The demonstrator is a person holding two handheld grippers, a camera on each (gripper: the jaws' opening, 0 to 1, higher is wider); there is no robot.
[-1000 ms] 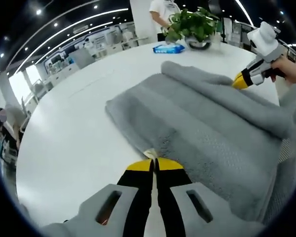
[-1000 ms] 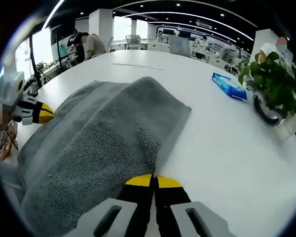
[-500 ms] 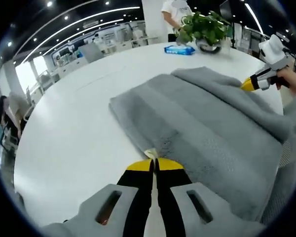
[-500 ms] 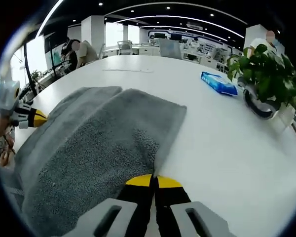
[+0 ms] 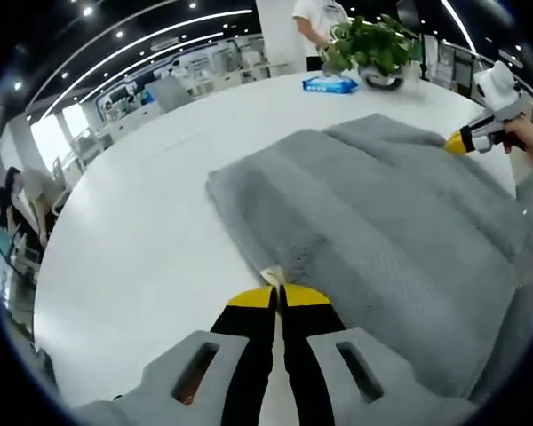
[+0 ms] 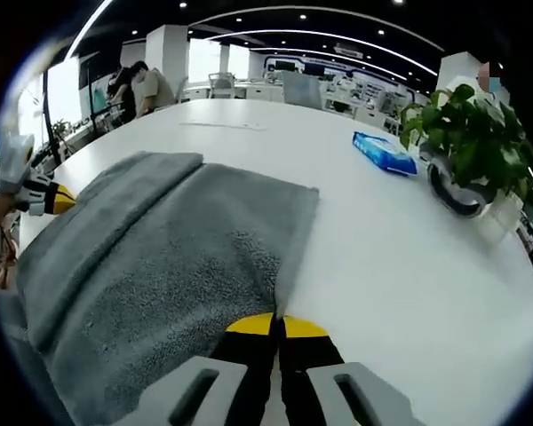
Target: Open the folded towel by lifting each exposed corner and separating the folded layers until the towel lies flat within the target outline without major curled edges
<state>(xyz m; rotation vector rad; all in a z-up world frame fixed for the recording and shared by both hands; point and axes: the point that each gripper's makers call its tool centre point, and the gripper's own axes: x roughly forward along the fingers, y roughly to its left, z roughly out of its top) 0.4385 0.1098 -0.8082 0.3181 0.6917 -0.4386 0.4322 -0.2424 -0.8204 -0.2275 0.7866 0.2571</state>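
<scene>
The grey terry towel [image 5: 382, 213] is largely spread on the white counter [image 5: 133, 248]. The left gripper [image 5: 279, 295] and right gripper [image 6: 278, 324] are each clamped on a towel edge at lower centre; a fold remains at left in the right gripper view.

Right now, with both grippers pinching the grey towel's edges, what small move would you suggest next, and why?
Probably keep drawing the two grippers apart and lower the edges. The left gripper and right gripper are each shut on an edge of the towel, which lies mostly spread on the white table, yet a raised fold still runs along its side.
</scene>
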